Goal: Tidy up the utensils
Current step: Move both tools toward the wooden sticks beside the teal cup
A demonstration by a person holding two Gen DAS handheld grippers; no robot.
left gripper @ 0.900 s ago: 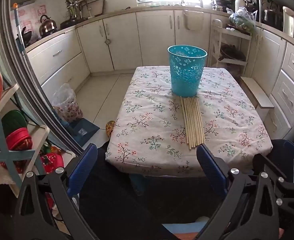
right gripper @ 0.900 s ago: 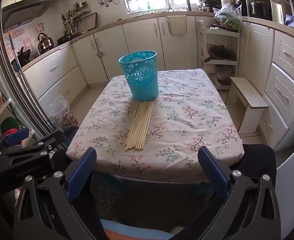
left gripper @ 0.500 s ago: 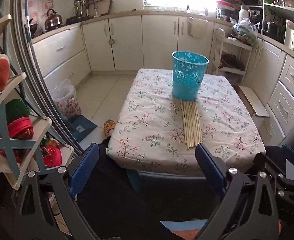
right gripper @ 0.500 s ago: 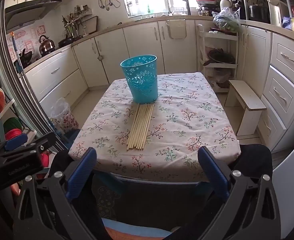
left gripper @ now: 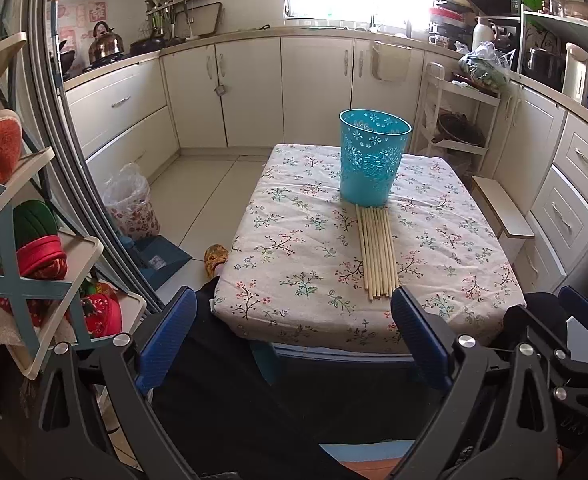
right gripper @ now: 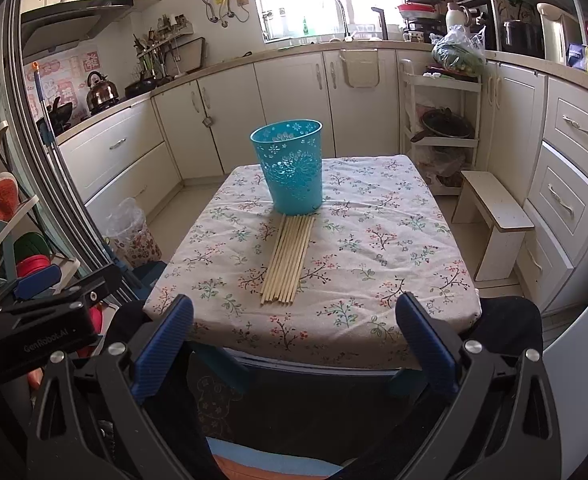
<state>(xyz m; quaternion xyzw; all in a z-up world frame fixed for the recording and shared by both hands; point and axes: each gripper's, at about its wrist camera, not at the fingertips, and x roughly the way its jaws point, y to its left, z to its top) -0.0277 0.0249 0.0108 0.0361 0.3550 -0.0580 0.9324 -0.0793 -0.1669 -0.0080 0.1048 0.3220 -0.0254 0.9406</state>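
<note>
Left gripper (left gripper: pixel 292 320): blue-padded fingers (left gripper: pixel 166 332) spread wide with nothing between them, hanging short of the near table edge.
Right gripper (right gripper: pixel 290 326): same story, fingers (right gripper: pixel 424 338) wide apart and gripping nothing, also short of the near edge.
Cut off: both grippers' black frames run out of the bottom of their own views, so the hands holding them stay unseen.
Chopsticks (left gripper: pixel 376 252): a flat bundle of pale wooden sticks lying side by side on the tablecloth, running near to far; I can't count them for sure.
Far ends: they reach the foot of the basket, and whether they touch it is hard to tell from either view.
Basket (left gripper: pixel 374 162): teal, perforated with a flower pattern, upright just beyond the sticks; its inside is hidden by the wall from both views.
Table (left gripper: pixel 294 264): floral cloth drapes over the edges, hiding the top itself; the legs are mostly lost in shadow.
Left view only: a rack (left gripper: pixel 26 248) with red and green items close on the left, and the right gripper's frame (left gripper: pixel 574 328) poking in at the far right.
Right view only: the left gripper's body (right gripper: pixel 34 320) at the left edge, plus a small stool (right gripper: pixel 494 216) standing right of the table.
</note>
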